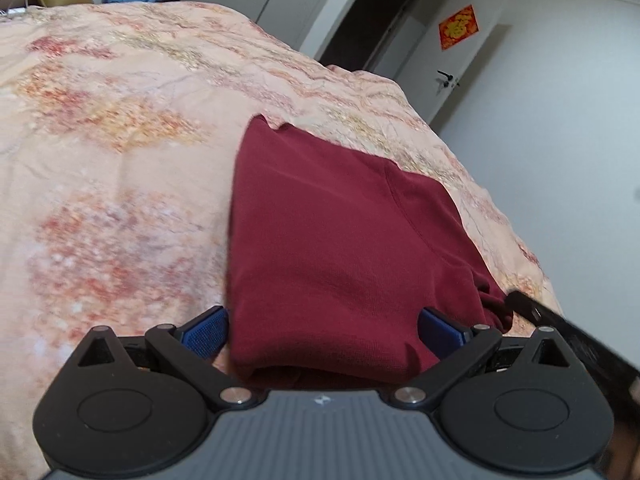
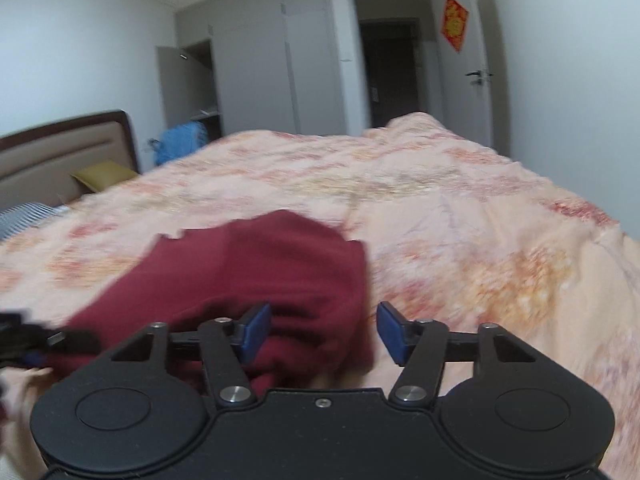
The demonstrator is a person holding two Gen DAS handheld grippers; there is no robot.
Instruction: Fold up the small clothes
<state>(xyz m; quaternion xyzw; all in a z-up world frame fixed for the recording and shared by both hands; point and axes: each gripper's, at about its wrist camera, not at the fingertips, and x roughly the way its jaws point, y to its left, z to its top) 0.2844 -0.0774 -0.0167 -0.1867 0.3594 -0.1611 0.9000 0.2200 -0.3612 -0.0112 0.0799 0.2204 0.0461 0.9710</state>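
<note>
The dark red garment (image 1: 336,232) lies folded on the bed (image 1: 120,140), which is covered with a peach bedspread with a flower pattern. It is a thick, flat, roughly rectangular packet, and its near folded edge is rounded.

In the left wrist view, the left gripper (image 1: 322,330) has its blue fingers (image 1: 206,330) spread wide. The near edge of the garment lies between them and fills almost the whole gap. The left finger stands just beside the garment's left side. Whether the right finger touches the cloth, I cannot tell. The pads do not squeeze the cloth. Beyond the right finger, at the bunched corner of the garment, a black part of the right gripper (image 1: 528,304) shows.

In the right wrist view, which is blurred, the right gripper (image 2: 322,330) is also open, with a medium gap between its fingers (image 2: 394,332). The right corner of the garment (image 2: 260,272) is partly between them: the left finger is in front of the cloth, and the right finger is over the bare bedspread (image 2: 480,240), clearly apart from the cloth. Nothing is held. Far to the left of these fingers, a black and blue part of the left gripper (image 2: 40,344) appears at the edge of the garment.
</note>
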